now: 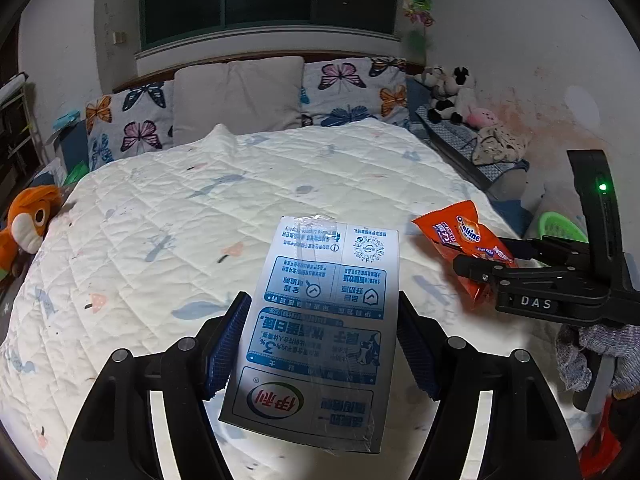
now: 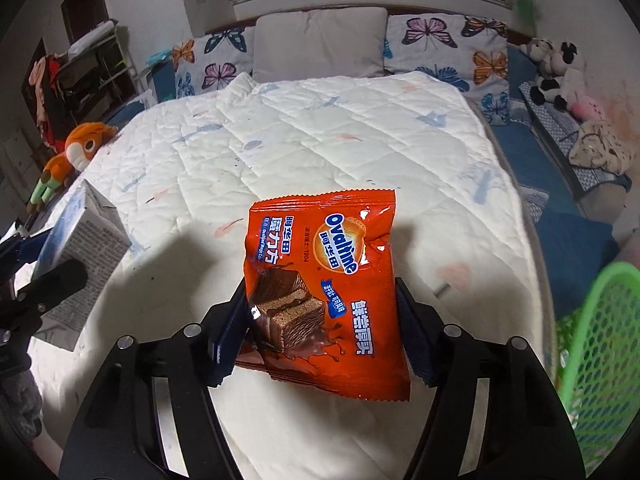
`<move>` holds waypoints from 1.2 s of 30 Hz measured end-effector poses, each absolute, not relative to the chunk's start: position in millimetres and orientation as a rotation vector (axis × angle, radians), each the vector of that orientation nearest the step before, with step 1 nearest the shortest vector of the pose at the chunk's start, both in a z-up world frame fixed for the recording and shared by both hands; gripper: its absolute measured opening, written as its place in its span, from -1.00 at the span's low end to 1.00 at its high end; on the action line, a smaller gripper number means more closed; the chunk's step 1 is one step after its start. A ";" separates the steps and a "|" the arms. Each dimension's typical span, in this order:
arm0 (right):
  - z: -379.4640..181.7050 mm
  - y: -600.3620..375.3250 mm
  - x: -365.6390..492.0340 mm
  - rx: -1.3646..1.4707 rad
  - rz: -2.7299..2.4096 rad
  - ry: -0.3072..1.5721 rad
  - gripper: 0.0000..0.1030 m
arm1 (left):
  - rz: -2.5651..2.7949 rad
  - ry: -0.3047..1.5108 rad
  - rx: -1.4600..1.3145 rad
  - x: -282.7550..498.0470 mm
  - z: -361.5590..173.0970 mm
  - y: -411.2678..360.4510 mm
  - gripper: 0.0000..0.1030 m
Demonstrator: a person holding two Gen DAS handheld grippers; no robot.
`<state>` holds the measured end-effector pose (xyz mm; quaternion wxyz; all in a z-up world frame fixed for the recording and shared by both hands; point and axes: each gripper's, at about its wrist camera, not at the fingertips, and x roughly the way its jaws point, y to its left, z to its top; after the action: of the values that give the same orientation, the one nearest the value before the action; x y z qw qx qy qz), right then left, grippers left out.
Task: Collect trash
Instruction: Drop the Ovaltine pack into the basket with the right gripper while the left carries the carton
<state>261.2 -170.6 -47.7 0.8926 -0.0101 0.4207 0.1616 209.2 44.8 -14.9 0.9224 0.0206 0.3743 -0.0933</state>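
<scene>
A white and blue milk carton (image 1: 328, 264) hangs over the quilted bed (image 1: 180, 208) with my left gripper (image 1: 322, 304) shut on its two sides. An orange Ovaltine snack wrapper (image 2: 332, 240) is pinched between the blue pads of my right gripper (image 2: 320, 288) and casts a shadow on the quilt below. In the left wrist view the wrapper (image 1: 464, 232) and the right gripper (image 1: 484, 272) sit to the right of the carton. In the right wrist view the carton (image 2: 84, 224) shows at the far left.
A green mesh basket (image 2: 600, 340) stands off the bed's right edge. An orange plush toy (image 1: 28, 224) lies at the bed's left edge. Butterfly pillows (image 1: 132, 120) and a grey pillow (image 1: 240, 96) line the headboard. Soft toys (image 1: 452, 96) sit on a side bench.
</scene>
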 end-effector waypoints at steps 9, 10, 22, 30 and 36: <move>-38.2 -208.7 229.4 0.015 0.291 0.848 0.35 | -0.253 0.755 0.064 196.1 -6.1 6.1 0.33; -37.3 -213.9 225.9 0.021 0.284 0.844 0.35 | -0.260 0.754 0.066 195.0 -5.1 1.9 0.33; -30.8 -278.8 193.5 0.070 0.186 0.810 0.36 | -0.356 0.741 0.102 186.5 3.5 -59.2 0.33; -35.4 -325.6 176.3 0.113 0.104 0.806 0.36 | -0.426 0.745 0.130 183.9 4.5 -104.5 0.33; -41.1 -364.3 167.1 0.147 0.038 0.811 0.38 | -0.473 0.749 0.149 186.6 5.4 -136.9 0.33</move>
<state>167.1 -364.3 -41.1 0.9160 0.0716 0.3942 0.0184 186.6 -136.9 5.4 0.9009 0.0719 0.3619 -0.2284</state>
